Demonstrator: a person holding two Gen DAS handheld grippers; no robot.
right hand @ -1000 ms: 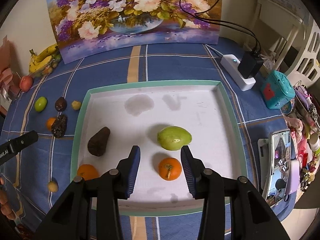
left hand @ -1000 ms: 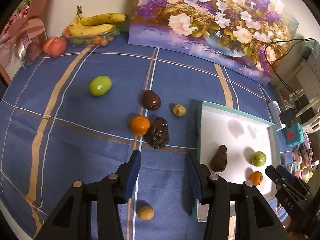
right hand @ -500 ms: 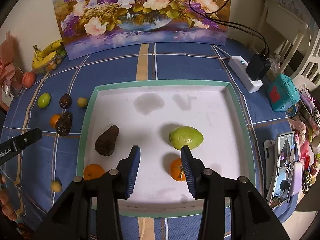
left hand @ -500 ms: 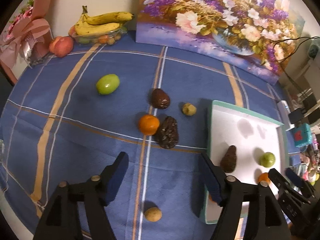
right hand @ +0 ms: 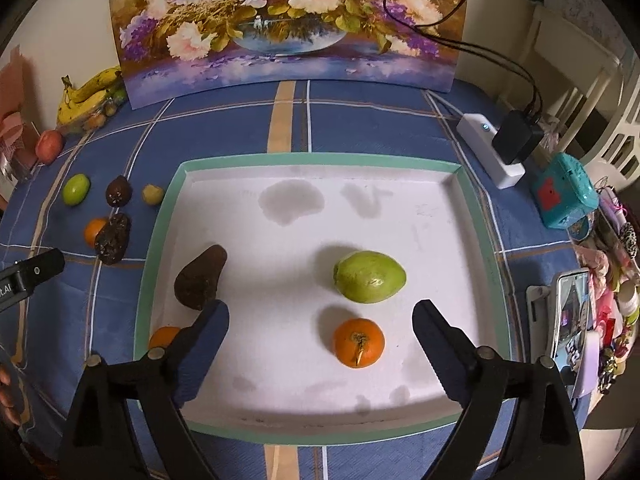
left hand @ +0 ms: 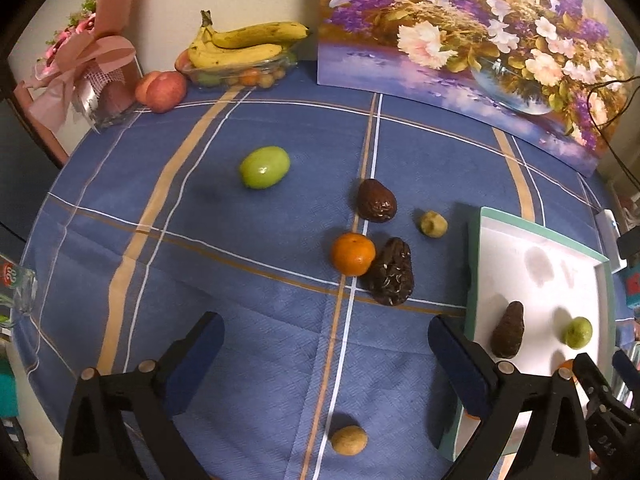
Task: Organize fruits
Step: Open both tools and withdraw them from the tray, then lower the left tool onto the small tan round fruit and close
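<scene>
Fingers (right hand: 436, 336) spread over tray (right hand: 312, 158) holding orange (right hand: 359, 342), mango (right hand: 370, 276).

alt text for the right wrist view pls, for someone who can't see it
The right tool, jaws just opened wide and empty, hovers over a white tray with a green rim, holding a green mango, two oranges and a dark avocado. More fruit lies on the blue tablecloth to the left; a flower painting stands behind.

Open cloth at left, fruit cluster mid-counter

The blue checked counter (left hand: 224, 280) is left bare at front-left; passage toward the white green-rimmed tray (right hand: 476, 216) is narrowed by a round orange tangerine (left hand: 352, 253) touching a dark wrinkled avocado (left hand: 392, 272).
</scene>
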